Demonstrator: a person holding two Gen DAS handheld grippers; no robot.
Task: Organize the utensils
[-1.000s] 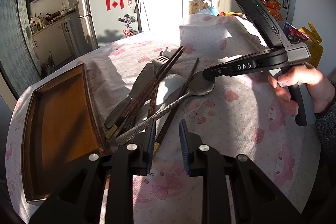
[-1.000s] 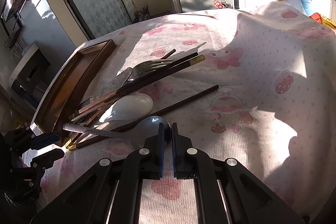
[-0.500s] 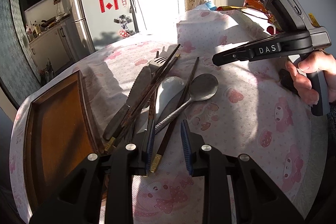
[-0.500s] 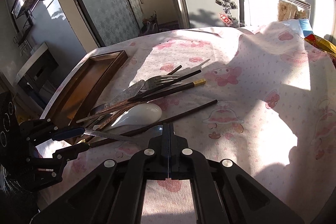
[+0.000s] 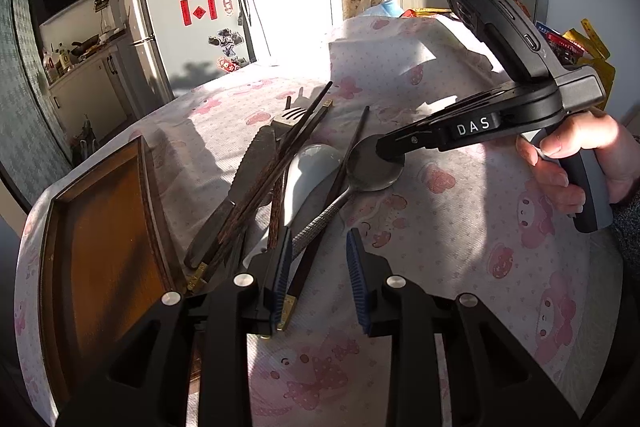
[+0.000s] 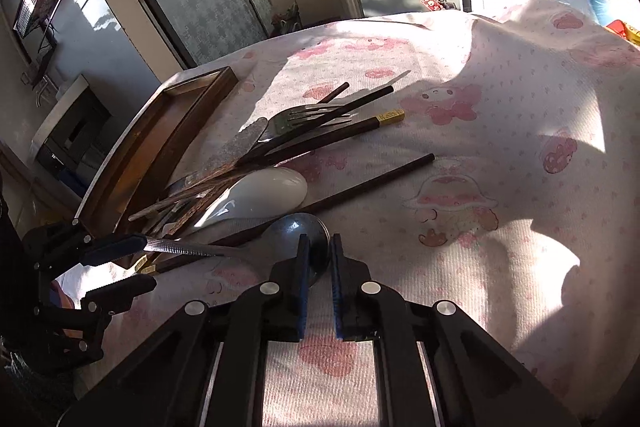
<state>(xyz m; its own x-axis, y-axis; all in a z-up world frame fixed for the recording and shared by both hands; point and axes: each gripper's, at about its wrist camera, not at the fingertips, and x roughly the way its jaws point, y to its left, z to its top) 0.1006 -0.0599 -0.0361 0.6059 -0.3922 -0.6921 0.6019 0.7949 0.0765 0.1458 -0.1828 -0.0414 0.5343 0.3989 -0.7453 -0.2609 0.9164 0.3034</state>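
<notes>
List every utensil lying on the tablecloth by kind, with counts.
Chopsticks: 4 (as far as the pile lets me tell them apart)
Metal spoon: 1
White spoon: 1
Fork: 1
Knife: 1
Total: 8

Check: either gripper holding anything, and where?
Nothing: right gripper jaws, just opened, straddle the metal spoon at its bowl, unclamped; left gripper open around its handle.

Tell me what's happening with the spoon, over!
Left gripper open, straddling the handle of the metal spoon. Right gripper jaws just opened slightly, tips at the bowl, nothing clamped. Dark chopstick crosses the handle.
</notes>
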